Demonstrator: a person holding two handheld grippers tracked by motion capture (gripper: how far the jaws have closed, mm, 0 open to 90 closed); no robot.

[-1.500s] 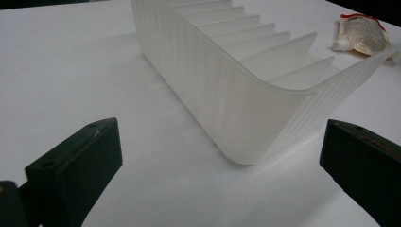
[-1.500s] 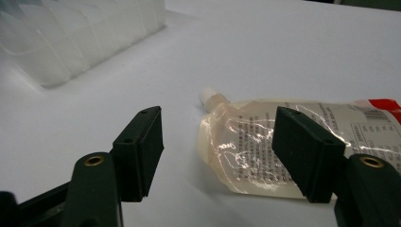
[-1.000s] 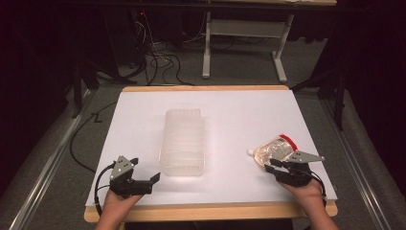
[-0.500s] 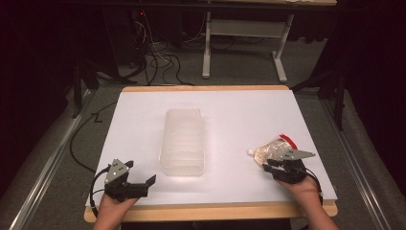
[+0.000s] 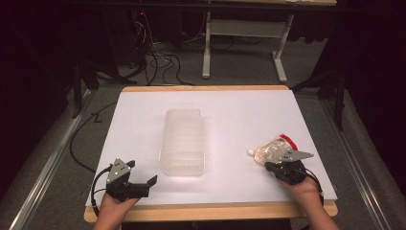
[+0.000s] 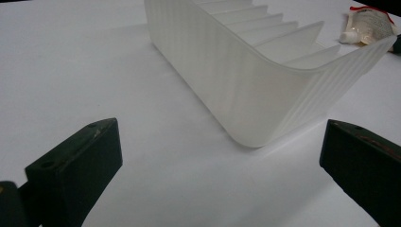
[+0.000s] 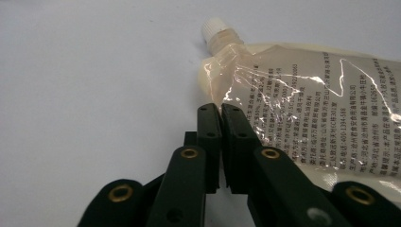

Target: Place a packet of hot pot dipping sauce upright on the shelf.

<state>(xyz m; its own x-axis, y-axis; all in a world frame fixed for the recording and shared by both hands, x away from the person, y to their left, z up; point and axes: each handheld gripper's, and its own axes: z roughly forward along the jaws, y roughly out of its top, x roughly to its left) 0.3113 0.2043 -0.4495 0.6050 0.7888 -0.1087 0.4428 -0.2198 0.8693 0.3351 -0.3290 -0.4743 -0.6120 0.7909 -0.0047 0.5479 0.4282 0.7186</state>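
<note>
Where the white table (image 5: 143, 110) spreads out below us, we see a clear ribbed bin (image 5: 184, 142) lying lengthwise at its middle, with dividers inside it in the left gripper view. To the right of the bin, well apart from it, a spouted pouch (image 5: 272, 150) of pale liquid lies flat near the table's right edge, its white cap (image 7: 213, 25) pointing toward the bin and a red strip at its far corner.

We hold the right gripper (image 5: 282, 168) at the near edge of the pouch. Its jaws have just been closing and now stand pressed together; in the right gripper view the black tips (image 7: 222, 113) meet at the pouch's lower left edge, just below the spout, and appear to pinch the film there, though we cannot see the film between the pads.

We rest the left gripper (image 5: 143, 184) near the table's front left corner, its jaws spread wide with only bare table between them, aimed at the bin's near end and apart from it.
</note>
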